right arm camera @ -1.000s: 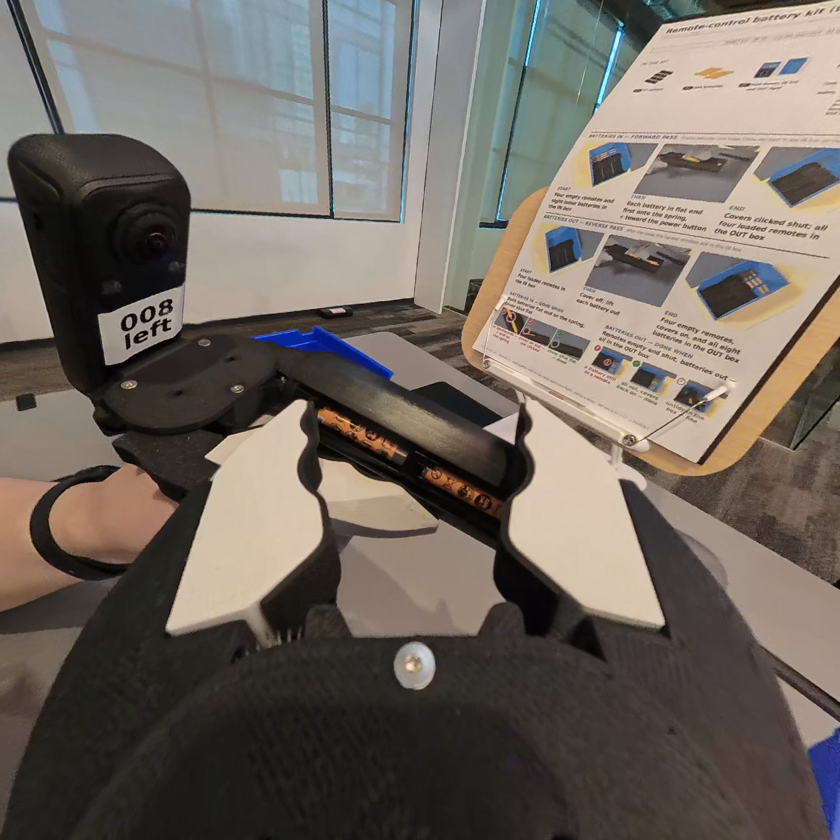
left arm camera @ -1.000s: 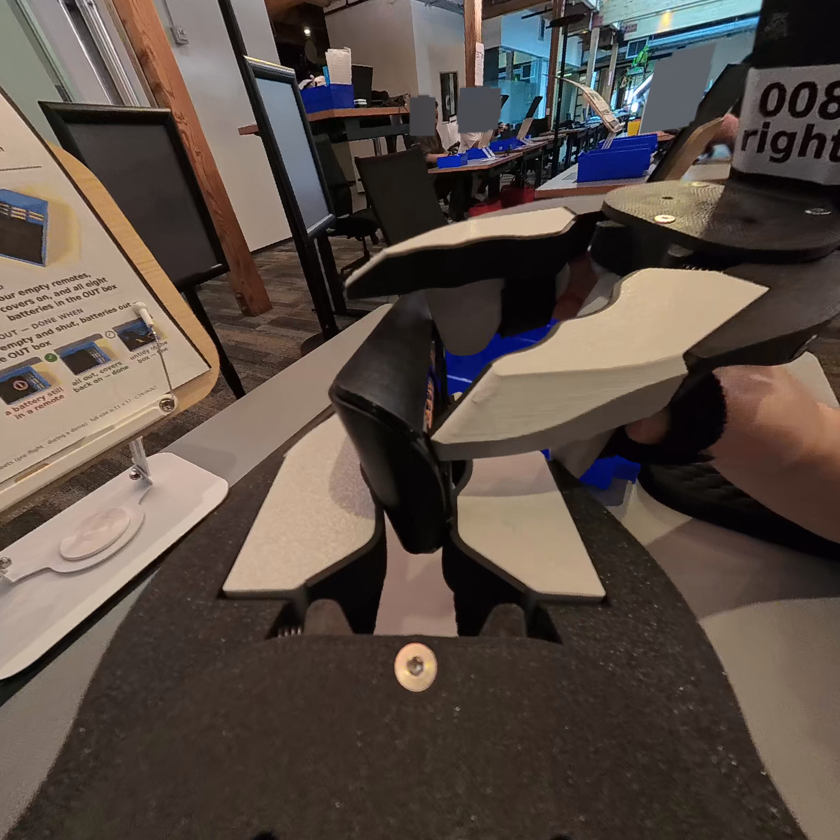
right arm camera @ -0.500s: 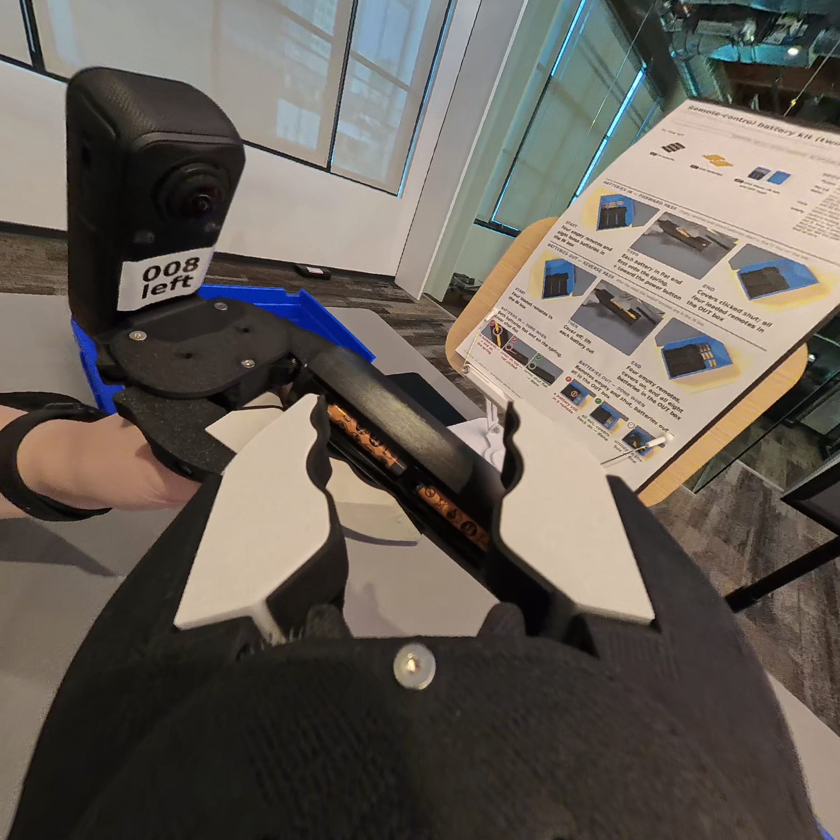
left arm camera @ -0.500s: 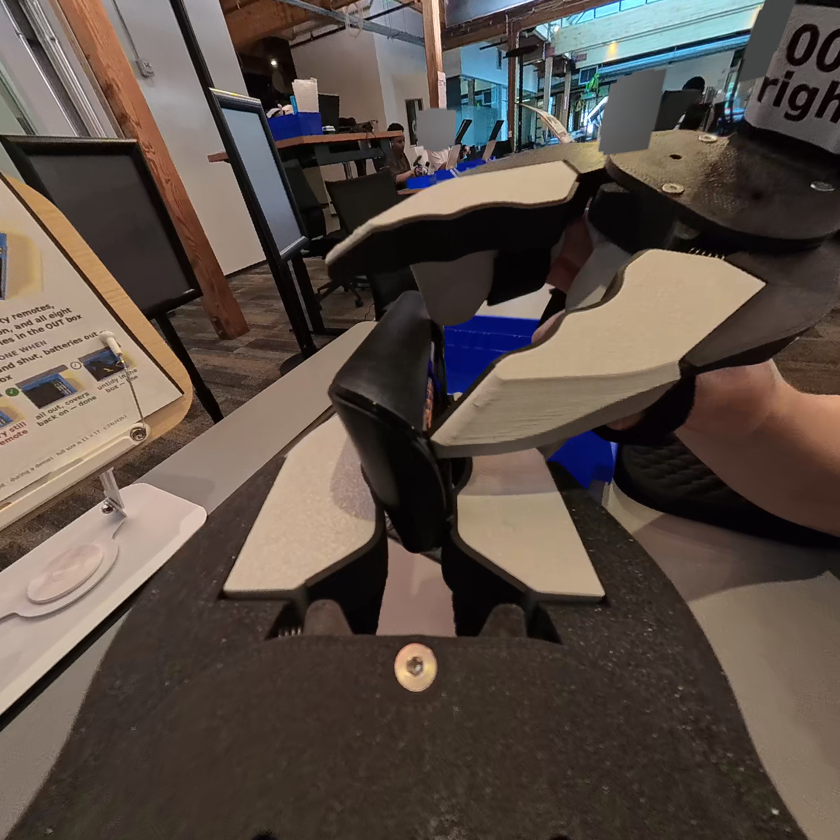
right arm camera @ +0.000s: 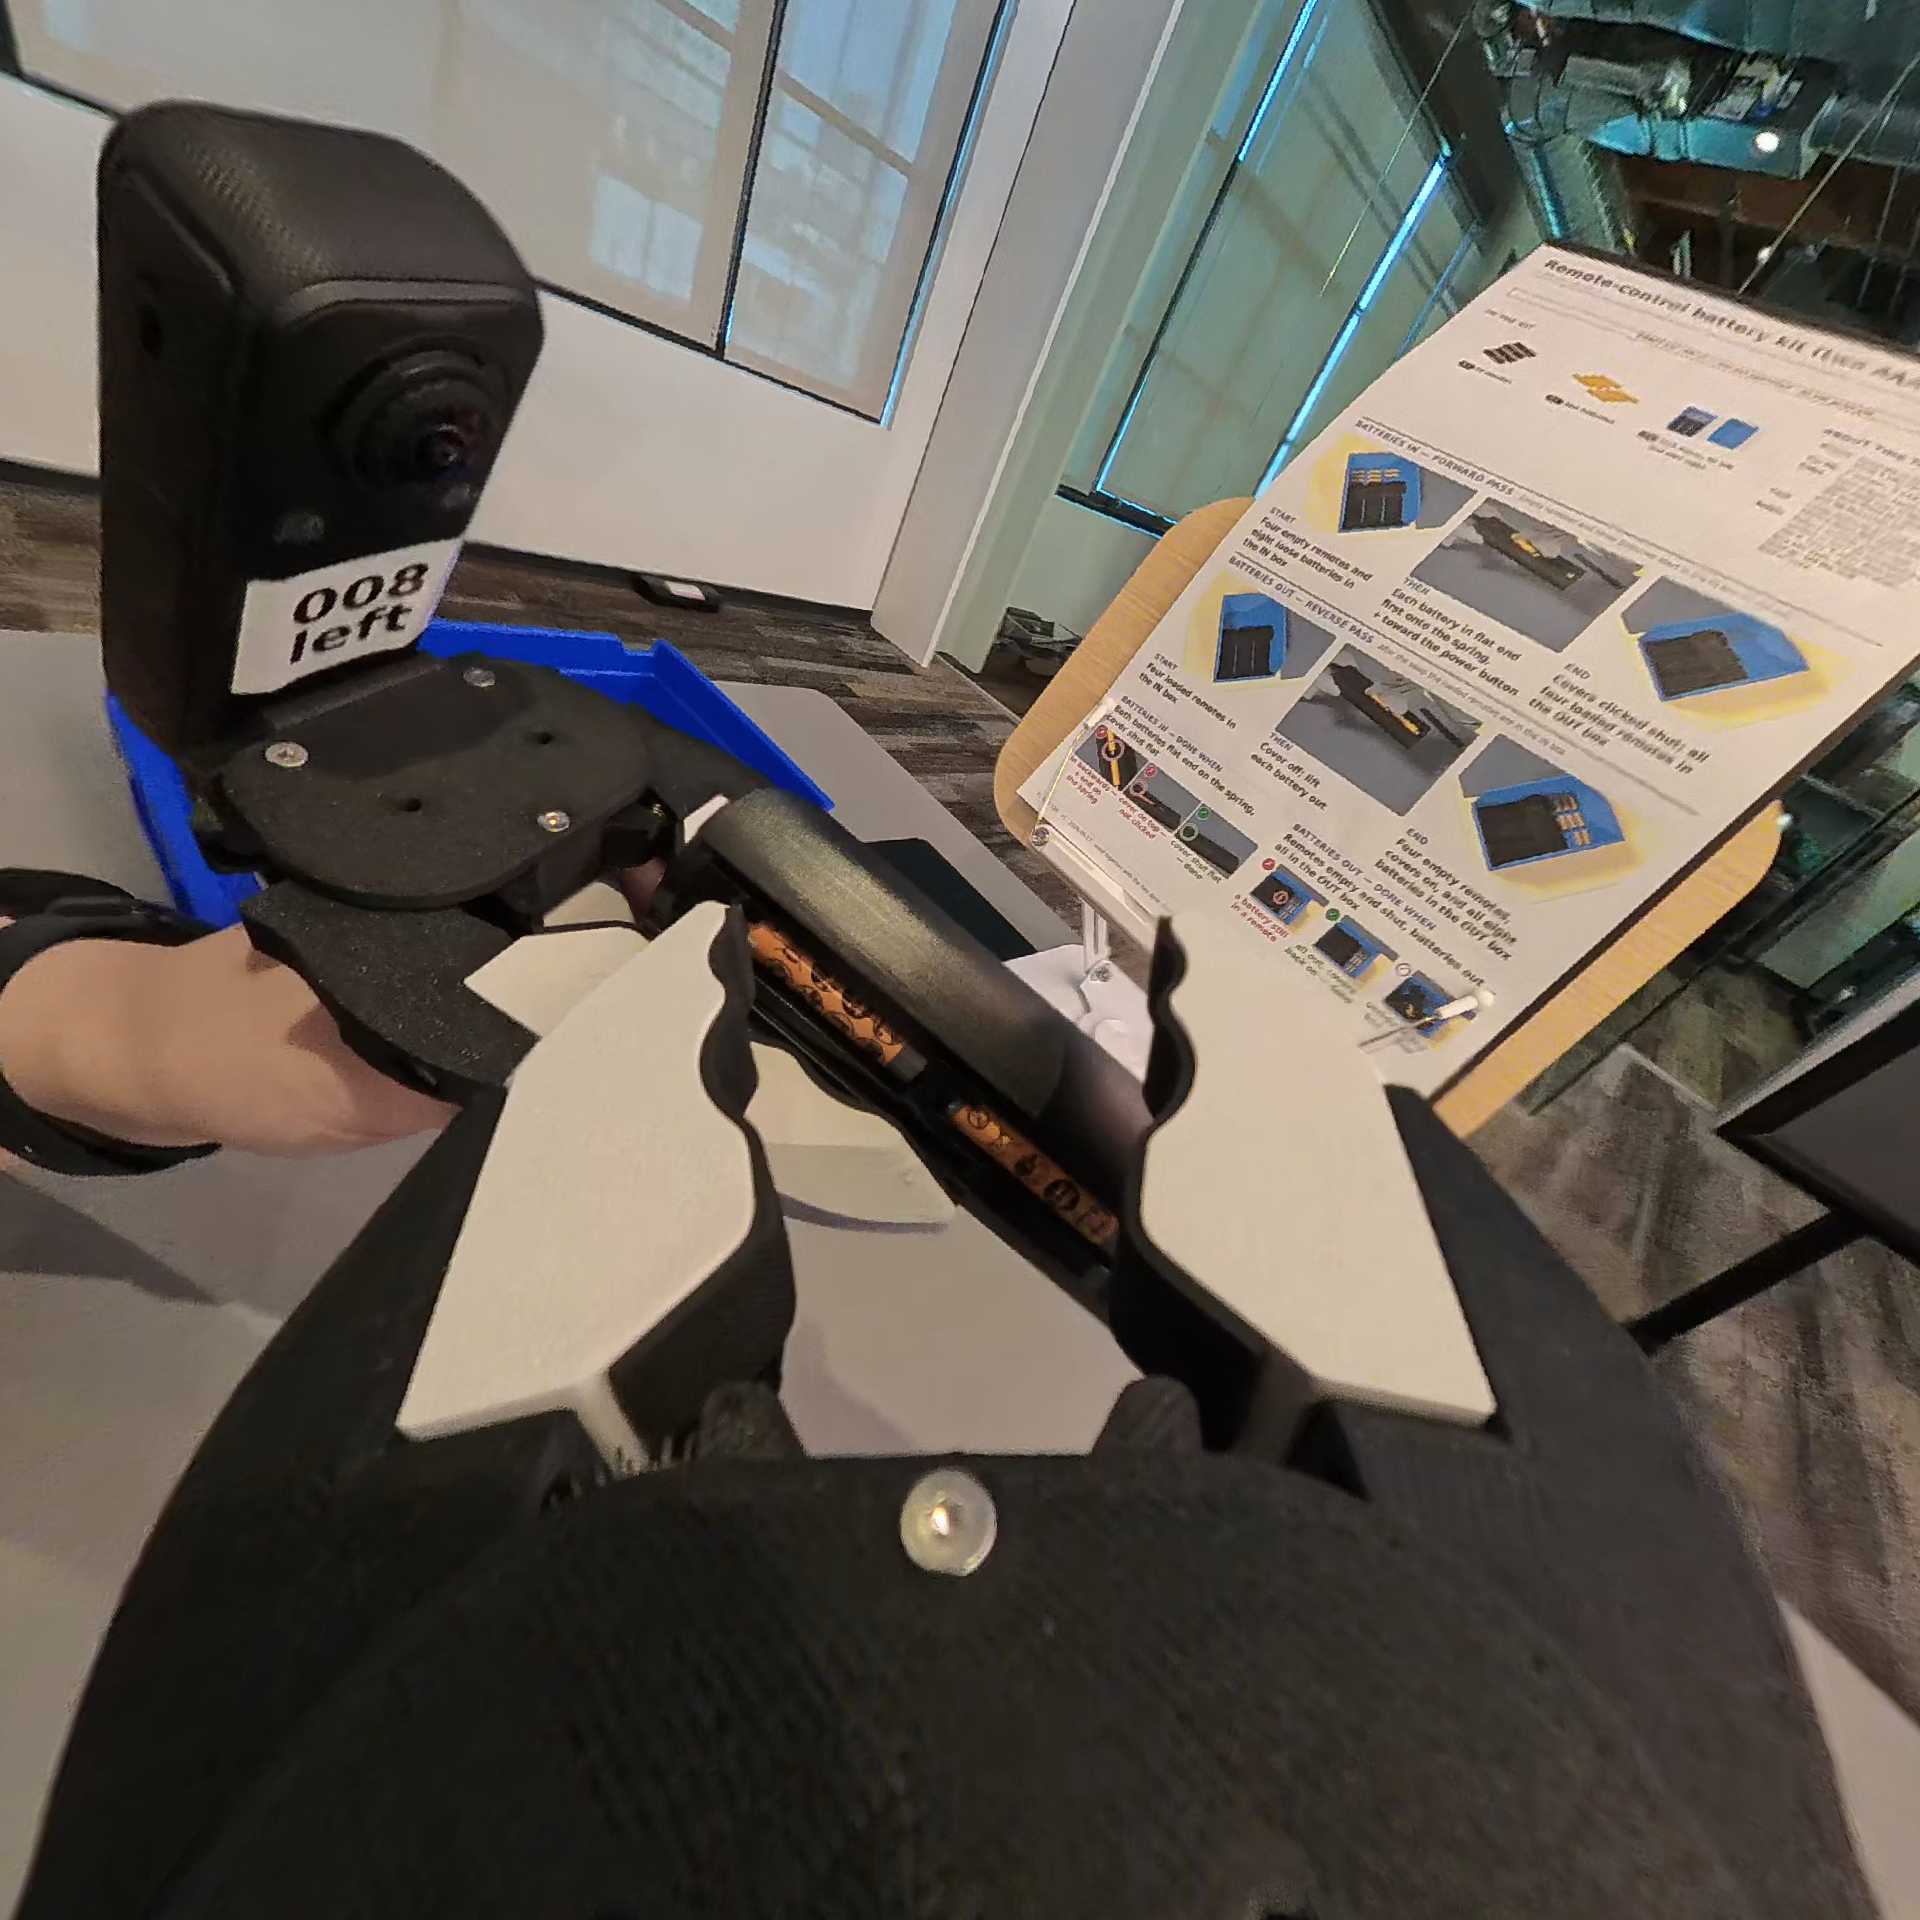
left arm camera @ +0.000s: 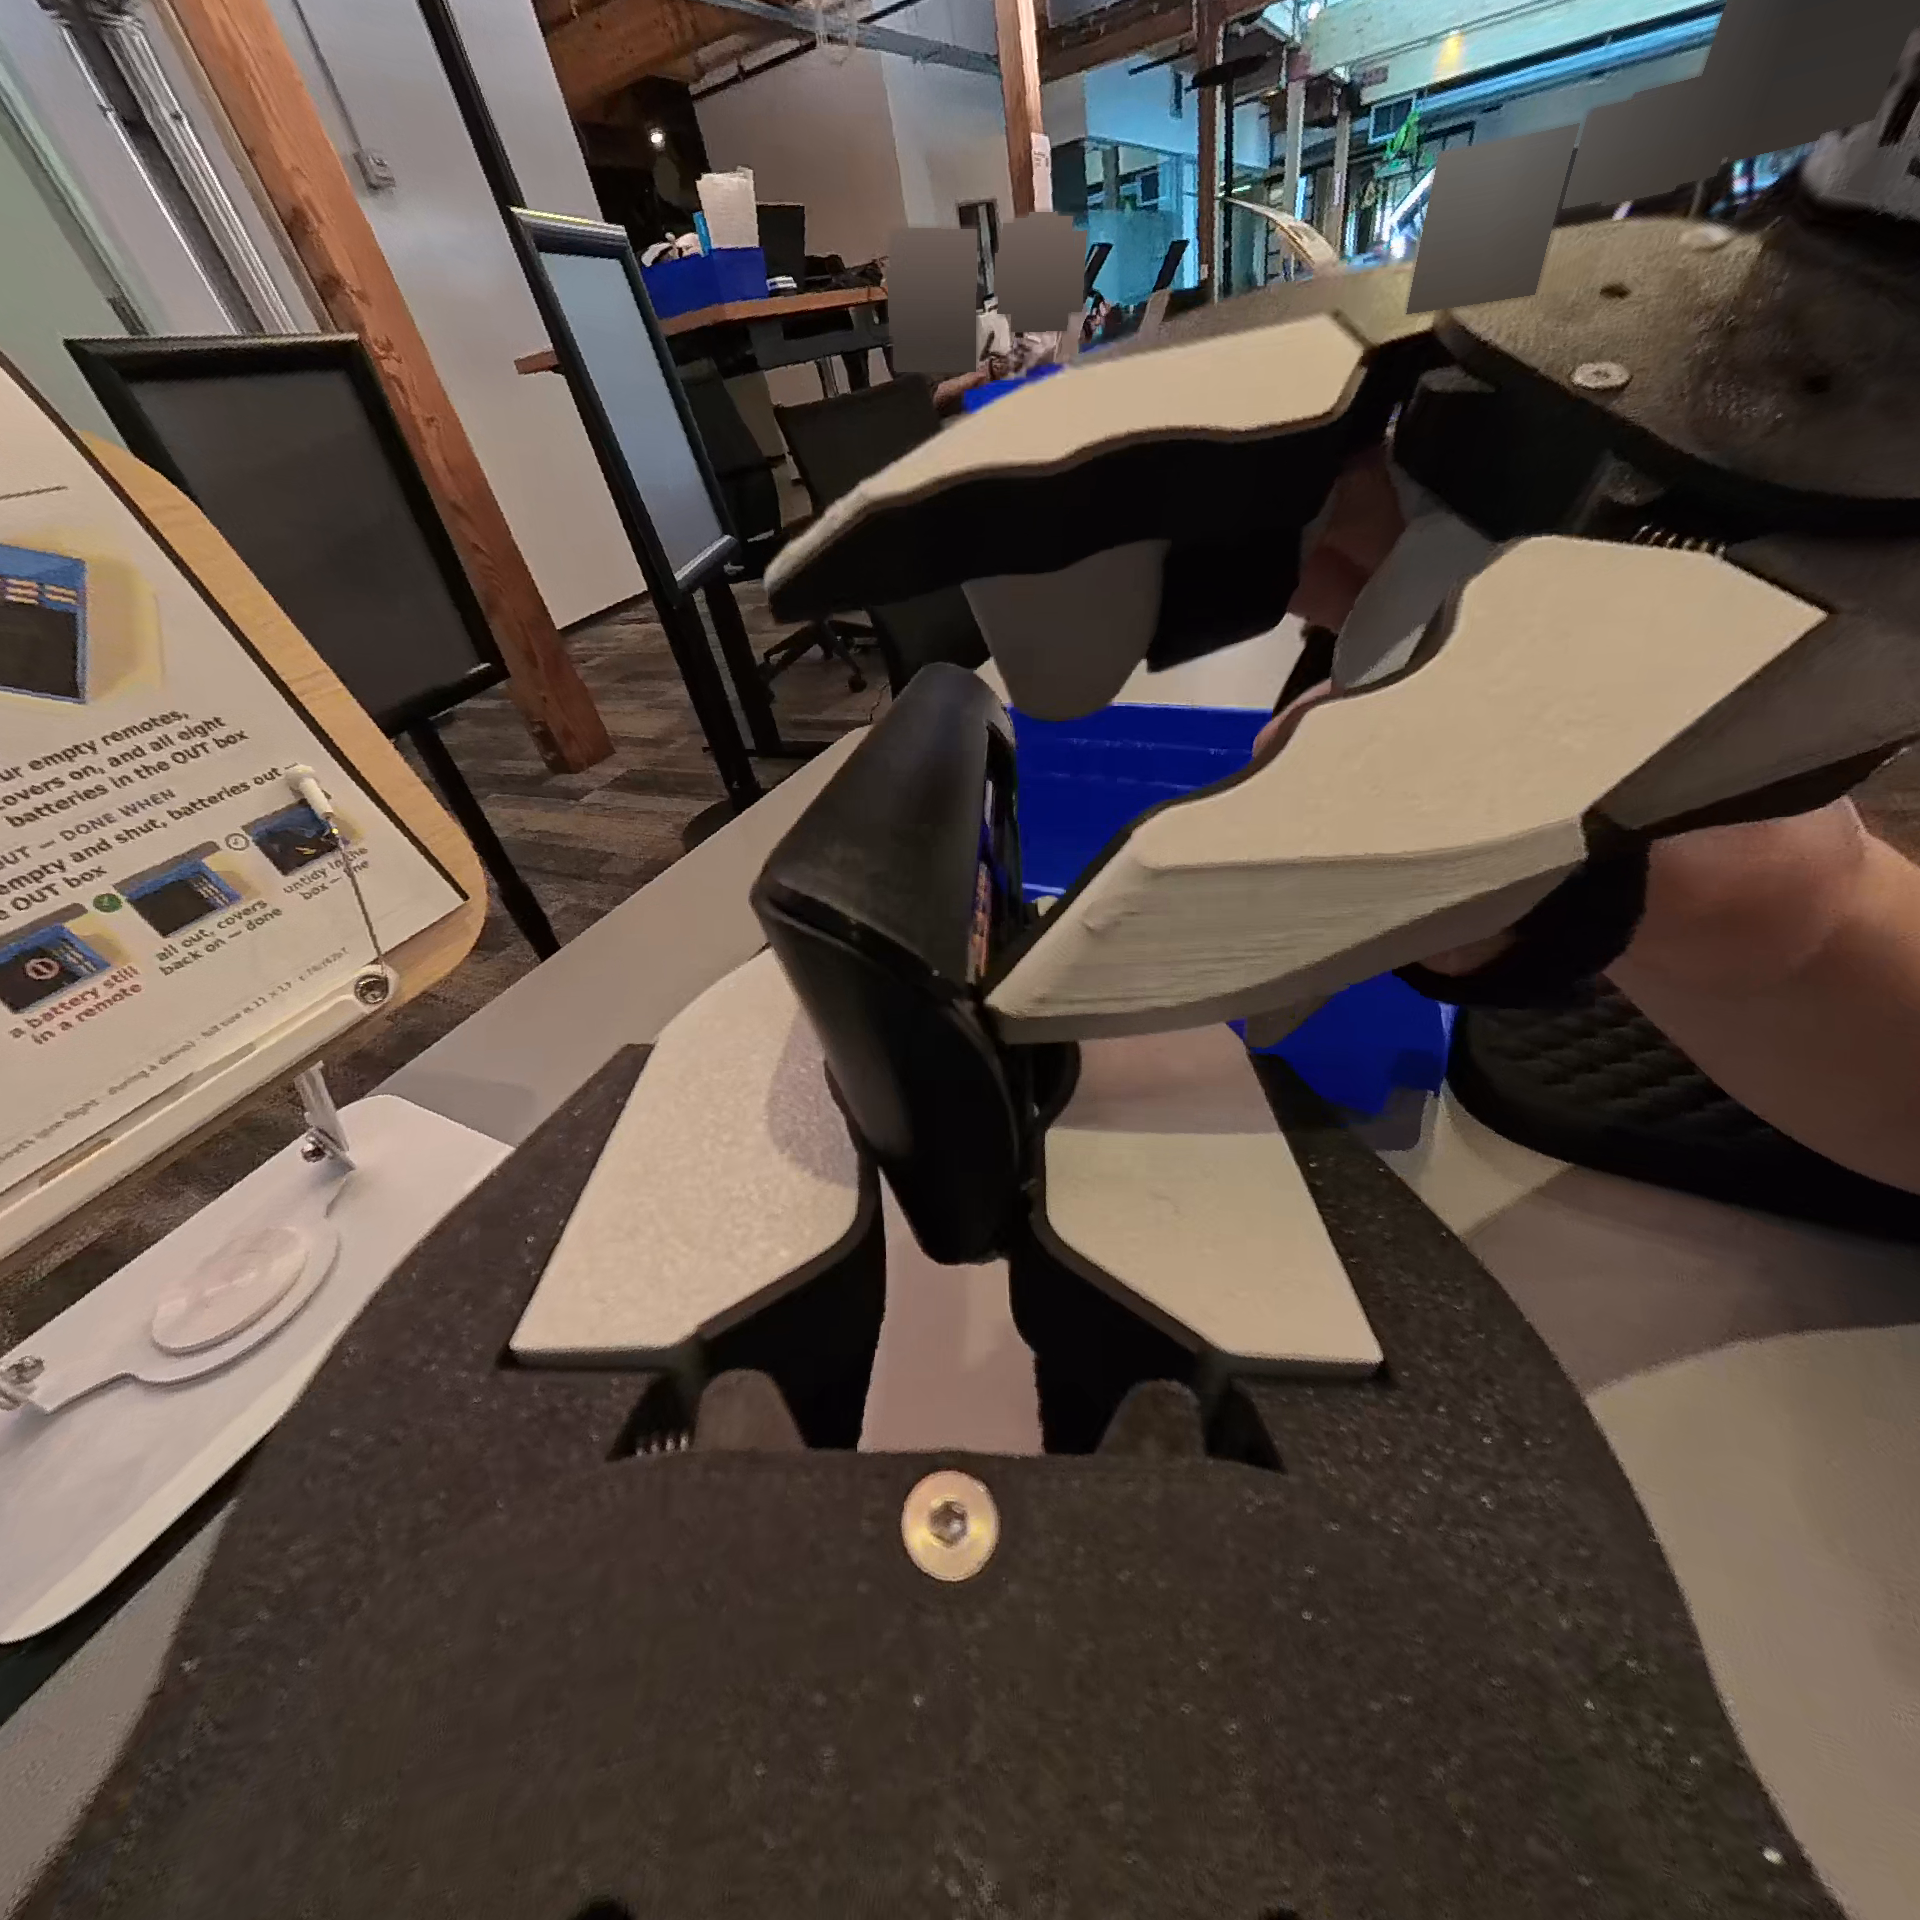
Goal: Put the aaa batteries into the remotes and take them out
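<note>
Left gripper (left arm camera: 940,1101) is level and clamped on the end of the black remote (left arm camera: 899,956), held clear above the grey table (left arm camera: 623,987). Right gripper (right arm camera: 940,1049) comes in from the side, tilted, fingers spread and straddling the remote's open bay. Two orange batteries (right arm camera: 831,997) sit in that bay.

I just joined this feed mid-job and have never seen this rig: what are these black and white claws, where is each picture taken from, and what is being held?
No robot arm here: a person carries two handheld grippers, each with its own camera looking along its jaws. In the left wrist view, the left gripper is shut on a black remote. In the right wrist view, the open right gripper has a jaw on either side of that remote's uncovered compartment, where orange batteries sit. A blue bin and an instruction board stand on the grey table.
</note>
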`<state>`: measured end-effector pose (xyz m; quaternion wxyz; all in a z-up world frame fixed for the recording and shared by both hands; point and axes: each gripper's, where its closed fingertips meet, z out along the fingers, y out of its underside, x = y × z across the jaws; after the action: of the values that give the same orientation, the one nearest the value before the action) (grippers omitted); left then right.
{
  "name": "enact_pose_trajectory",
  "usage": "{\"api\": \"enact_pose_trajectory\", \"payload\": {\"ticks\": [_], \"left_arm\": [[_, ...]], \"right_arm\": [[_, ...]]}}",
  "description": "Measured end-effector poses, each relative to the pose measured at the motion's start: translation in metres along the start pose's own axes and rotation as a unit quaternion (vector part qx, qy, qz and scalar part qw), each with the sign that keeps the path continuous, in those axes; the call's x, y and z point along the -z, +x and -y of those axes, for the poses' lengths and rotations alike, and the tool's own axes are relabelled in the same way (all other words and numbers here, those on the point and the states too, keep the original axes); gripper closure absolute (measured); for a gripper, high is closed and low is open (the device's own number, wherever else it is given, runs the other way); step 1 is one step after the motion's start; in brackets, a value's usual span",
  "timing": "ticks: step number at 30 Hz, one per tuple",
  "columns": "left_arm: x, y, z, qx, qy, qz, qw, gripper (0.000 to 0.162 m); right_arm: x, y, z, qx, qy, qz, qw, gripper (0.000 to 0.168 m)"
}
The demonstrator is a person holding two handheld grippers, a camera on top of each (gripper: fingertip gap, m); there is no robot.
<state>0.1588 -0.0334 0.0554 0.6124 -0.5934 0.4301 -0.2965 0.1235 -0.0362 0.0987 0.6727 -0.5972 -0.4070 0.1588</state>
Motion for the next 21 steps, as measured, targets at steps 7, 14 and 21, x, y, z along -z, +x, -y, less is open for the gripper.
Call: {"api": "enact_pose_trajectory", "payload": {"ticks": [7,14,21], "left_arm": [[0.001,-0.008,-0.004,0.009,-0.007,0.02,1.0,0.139],[0.001,-0.003,0.001,0.019,0.009,0.001,1.0,0.139],[0.014,-0.002,0.021,0.052,0.048,-0.03,0.997,0.138]], "right_arm": [[-0.006,-0.003,-0.007,-0.062,0.003,0.005,0.998,0.098],[-0.003,-0.002,-0.004,-0.032,-0.006,0.001,0.999,0.098],[0.005,0.005,0.007,-0.023,0.025,-0.009,0.999,0.11]]}}
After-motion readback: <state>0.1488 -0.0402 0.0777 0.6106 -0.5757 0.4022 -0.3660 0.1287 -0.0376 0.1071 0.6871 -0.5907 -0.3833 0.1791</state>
